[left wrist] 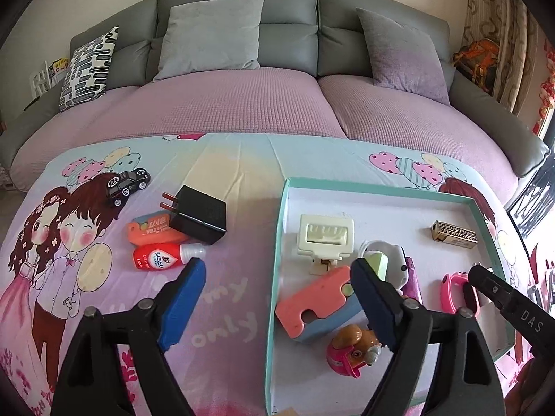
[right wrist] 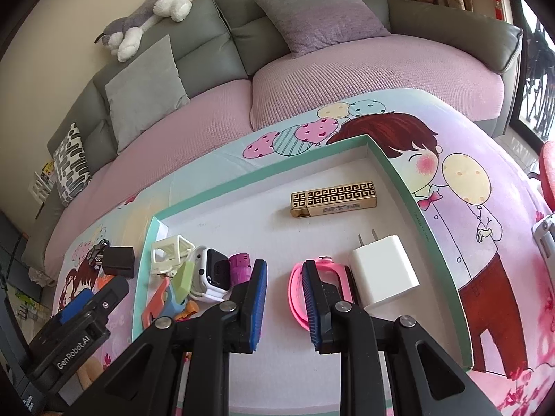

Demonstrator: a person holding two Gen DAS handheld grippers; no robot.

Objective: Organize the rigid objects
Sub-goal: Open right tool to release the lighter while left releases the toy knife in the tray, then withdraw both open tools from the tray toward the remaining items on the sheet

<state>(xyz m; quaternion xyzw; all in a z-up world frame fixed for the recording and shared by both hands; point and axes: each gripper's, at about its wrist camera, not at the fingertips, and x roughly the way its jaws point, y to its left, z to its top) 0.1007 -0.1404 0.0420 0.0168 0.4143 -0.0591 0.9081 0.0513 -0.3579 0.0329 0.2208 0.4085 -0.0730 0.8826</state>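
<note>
On a cartoon-print cloth spread before a grey sofa, a shallow teal-rimmed tray holds the sorted things: a cream clip, a gold box, a white charger, a pink band, a smartwatch and small toys. Waiting outside the tray, at about ten o'clock from the left gripper, lie a black charger, a toy car, an orange pack and a red bottle. The left gripper's jaws stand wide apart and empty, straddling the tray's left wall. The right gripper hangs over the tray floor, jaws nearly shut on nothing, its right finger close against the pink band. Likely risks: a descending left finger could catch the tray wall and shove the tray, and the right finger may nudge the band. The round bottle may roll when pinched. Readable writing: "LION" on the bottle, "GenRobot.AI" on one gripper body, "my" and "only" on the cloth.
</note>
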